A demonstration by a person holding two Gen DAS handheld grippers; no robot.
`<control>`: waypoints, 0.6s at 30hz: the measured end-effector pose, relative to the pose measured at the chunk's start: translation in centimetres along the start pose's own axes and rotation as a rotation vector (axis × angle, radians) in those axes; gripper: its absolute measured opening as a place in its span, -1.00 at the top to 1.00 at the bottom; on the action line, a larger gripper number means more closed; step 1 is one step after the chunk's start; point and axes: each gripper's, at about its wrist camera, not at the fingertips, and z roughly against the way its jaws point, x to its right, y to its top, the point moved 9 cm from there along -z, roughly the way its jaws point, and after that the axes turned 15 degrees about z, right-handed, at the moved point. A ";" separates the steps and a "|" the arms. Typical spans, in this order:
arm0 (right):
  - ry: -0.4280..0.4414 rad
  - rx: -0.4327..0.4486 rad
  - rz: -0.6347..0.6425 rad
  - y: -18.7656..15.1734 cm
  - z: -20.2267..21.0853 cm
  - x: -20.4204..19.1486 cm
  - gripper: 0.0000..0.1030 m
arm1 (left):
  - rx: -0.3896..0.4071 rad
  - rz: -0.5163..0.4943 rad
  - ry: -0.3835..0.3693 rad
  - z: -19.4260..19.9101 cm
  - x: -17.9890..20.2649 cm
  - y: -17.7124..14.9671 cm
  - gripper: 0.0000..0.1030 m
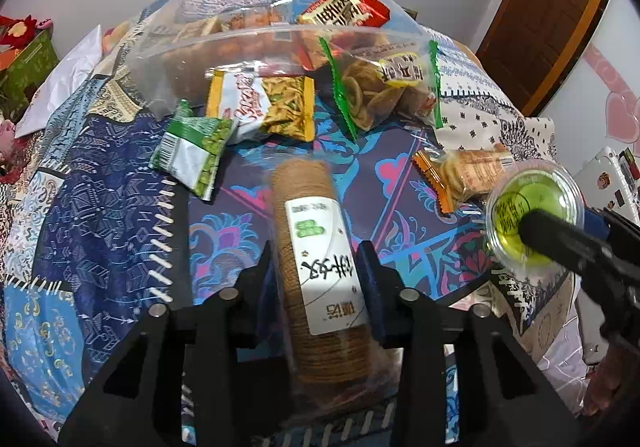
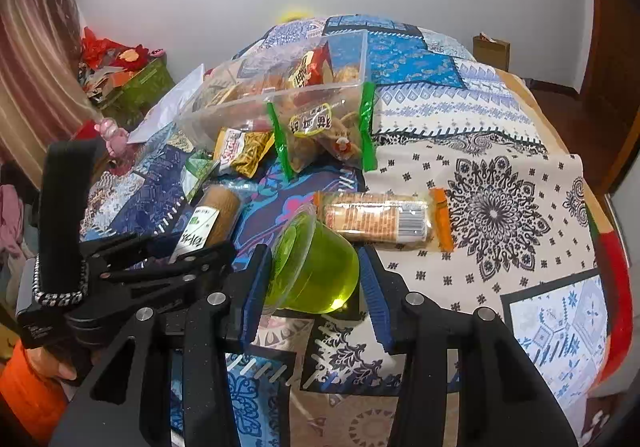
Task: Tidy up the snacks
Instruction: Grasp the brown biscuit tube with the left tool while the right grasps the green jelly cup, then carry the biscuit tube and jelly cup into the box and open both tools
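My left gripper (image 1: 320, 267) is shut on a brown roll of stacked biscuits (image 1: 316, 247) with a white label, held over the patterned cloth; it also shows in the right wrist view (image 2: 212, 219). My right gripper (image 2: 312, 271) is shut on a green jelly cup (image 2: 316, 267), seen lid-on in the left wrist view (image 1: 532, 211). A clear plastic box (image 1: 224, 43) with snacks inside stands at the back. Loose packs lie in front of it: a green pea pack (image 1: 192, 151), a yellow pack (image 1: 272, 107), a green-edged ring snack bag (image 1: 384, 87) and an orange-ended cracker pack (image 2: 384, 221).
A red snack pack (image 1: 344, 13) sticks up from the box. The surface is covered by a patchwork cloth (image 2: 492, 207). A green box with red items (image 2: 132, 83) stands at the left by the curtain. A wooden door (image 1: 544, 19) is at the right.
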 end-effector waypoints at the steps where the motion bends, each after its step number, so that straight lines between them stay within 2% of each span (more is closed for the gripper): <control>1: 0.000 0.004 -0.002 0.2 0.0 0.1 0.19 | 0.005 0.003 -0.003 0.3 -0.2 0.1 0.31; 10: 0.000 0.058 -0.003 3.1 0.4 0.2 0.20 | 0.090 0.028 -0.031 3.7 -1.1 2.5 0.31; 18: -0.006 0.106 0.023 7.1 0.2 0.2 0.20 | 0.190 0.030 -0.052 6.4 -1.0 7.5 0.31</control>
